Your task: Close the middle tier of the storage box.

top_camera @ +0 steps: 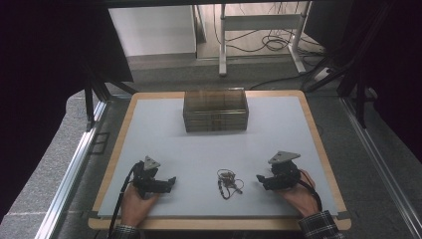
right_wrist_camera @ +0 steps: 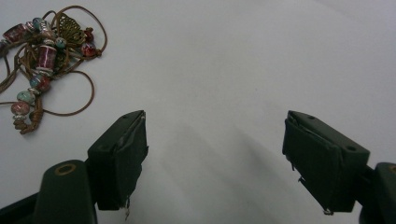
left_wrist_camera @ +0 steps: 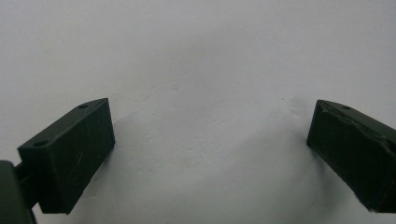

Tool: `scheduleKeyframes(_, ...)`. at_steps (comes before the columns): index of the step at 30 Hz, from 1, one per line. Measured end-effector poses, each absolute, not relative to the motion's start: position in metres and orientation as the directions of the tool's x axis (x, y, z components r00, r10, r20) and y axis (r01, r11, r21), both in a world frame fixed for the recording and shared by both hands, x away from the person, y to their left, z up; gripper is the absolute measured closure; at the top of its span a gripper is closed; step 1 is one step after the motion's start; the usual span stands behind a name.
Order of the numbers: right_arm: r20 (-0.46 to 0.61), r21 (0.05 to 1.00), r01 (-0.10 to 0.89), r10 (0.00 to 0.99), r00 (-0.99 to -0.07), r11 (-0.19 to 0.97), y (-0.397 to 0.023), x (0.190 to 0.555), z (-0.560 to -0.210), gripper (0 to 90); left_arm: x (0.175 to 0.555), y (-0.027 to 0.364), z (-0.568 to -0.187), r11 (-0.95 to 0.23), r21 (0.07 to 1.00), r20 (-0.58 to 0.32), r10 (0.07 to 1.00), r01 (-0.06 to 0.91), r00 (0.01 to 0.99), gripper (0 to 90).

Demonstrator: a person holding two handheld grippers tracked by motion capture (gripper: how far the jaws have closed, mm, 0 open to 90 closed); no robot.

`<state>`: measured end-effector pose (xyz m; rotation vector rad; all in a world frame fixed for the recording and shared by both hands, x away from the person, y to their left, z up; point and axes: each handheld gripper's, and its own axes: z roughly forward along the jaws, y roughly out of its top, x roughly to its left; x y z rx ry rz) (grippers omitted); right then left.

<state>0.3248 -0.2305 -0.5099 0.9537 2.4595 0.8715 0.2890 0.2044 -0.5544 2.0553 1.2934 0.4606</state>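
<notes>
Both grippers, left (top_camera: 171, 181) and right (top_camera: 259, 178), are being held released near the tabletop's (top_camera: 278, 134) front edge, flanking the necklace (top_camera: 229, 182).

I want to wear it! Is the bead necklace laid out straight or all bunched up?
Bunched up. The beaded necklace lies in a tangled heap on the white table, its brown cord looping over itself and its beads clustered together.

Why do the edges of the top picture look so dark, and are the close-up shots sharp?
High view: the table is evenly lit, the surroundings fall into near-black, and the necklace looks small and soft. Left gripper view: soft shadows spread from the left claw, no glare. Right gripper view: the beads are fairly sharp, the right claw casts faint shadows.
</notes>
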Motion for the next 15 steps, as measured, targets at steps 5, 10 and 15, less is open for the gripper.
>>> scheduleKeyframes(5,-0.168,0.632,0.432,0.659,-0.733,0.643,-0.2258,0.3242,-0.5081,27.1,0.2888,0.2042,-0.5545,-0.293,0.692,-0.049,0.892,0.659,0.449,1.2)
scheduleKeyframes(10,-0.192,0.628,0.417,0.65,-0.735,0.657,-0.224,0.3244,-0.5063,29.9,0.2887,0.2041,-0.5545,-0.293,0.693,-0.049,0.893,0.659,0.448,1.3)
scheduleKeyframes(15,-0.171,0.634,0.431,0.66,-0.731,0.642,-0.2242,0.3255,-0.5043,30.9,0.2887,0.204,-0.5546,-0.293,0.693,-0.049,0.893,0.659,0.448,1.3)
